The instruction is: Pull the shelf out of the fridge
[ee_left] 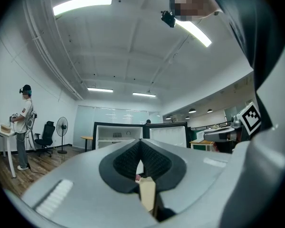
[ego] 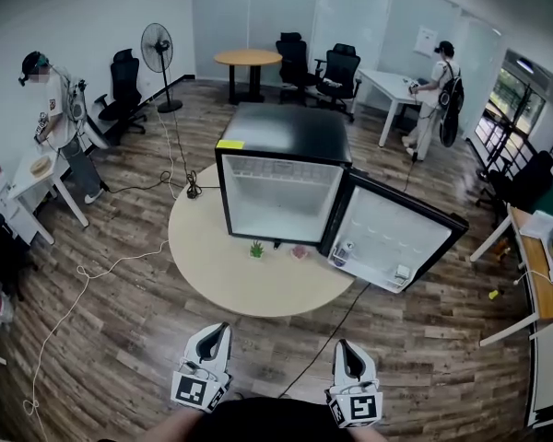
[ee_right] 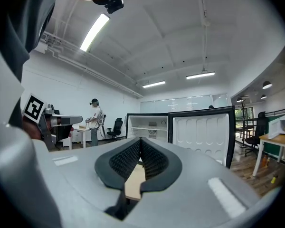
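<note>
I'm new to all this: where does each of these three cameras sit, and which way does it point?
Head view: on the person's head, looking steeply down at the open fridge on the round table; left tool and right tool show at the bottom.
Left gripper view: rides the left tool, looking level along its shut jaws toward the fridge.
Right gripper view: rides the right tool, likewise aimed at the fridge.
Shared: all three see the open fridge.

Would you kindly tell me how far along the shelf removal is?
Done: the fridge door stands open. In hand: nothing yet; the left gripper and right gripper are both shut, empty, and short of the round table. Left: reach in, grip the shelf that sits inside the fridge, and pull it out.
</note>
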Demonstrator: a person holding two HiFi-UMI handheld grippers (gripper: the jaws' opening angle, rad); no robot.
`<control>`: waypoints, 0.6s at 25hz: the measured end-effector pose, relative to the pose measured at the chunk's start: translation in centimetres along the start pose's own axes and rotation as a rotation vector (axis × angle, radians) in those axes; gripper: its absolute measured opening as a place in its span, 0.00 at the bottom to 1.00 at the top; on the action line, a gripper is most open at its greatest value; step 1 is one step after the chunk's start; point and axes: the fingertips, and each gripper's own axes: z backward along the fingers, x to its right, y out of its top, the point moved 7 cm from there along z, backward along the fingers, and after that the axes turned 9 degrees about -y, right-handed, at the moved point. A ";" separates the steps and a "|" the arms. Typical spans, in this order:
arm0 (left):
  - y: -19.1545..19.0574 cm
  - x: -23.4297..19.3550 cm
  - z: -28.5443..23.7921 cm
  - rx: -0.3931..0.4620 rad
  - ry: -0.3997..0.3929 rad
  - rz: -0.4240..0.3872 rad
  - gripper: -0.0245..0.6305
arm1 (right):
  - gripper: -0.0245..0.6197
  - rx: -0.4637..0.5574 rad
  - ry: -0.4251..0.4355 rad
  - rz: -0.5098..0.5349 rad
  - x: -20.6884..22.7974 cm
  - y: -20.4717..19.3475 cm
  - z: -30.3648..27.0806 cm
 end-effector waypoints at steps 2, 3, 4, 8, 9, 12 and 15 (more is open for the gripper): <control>-0.1 0.4 -0.6 -0.004 0.008 -0.005 0.04 | 0.05 0.006 0.016 -0.007 0.5 -0.2 -0.3; -0.1 0.6 -0.8 -0.008 0.014 -0.008 0.04 | 0.05 0.000 0.026 -0.009 0.8 -0.3 -0.4; -0.1 0.8 -1.1 -0.012 0.020 -0.010 0.04 | 0.05 -0.005 0.035 -0.011 1.0 -0.6 -0.5; -0.4 2.2 -1.9 -0.029 0.041 -0.018 0.04 | 0.05 -0.017 0.055 -0.029 2.3 -1.2 -0.6; -0.5 2.7 -2.1 -0.032 0.046 -0.020 0.04 | 0.05 -0.016 0.057 -0.036 2.7 -1.3 -0.5; -0.7 3.8 -2.3 -0.040 0.061 -0.022 0.04 | 0.05 -0.007 0.066 -0.056 3.7 -1.6 -0.2; -0.8 4.5 -2.5 -0.047 0.070 -0.028 0.04 | 0.05 -0.005 0.087 -0.062 4.1 -2.0 -0.2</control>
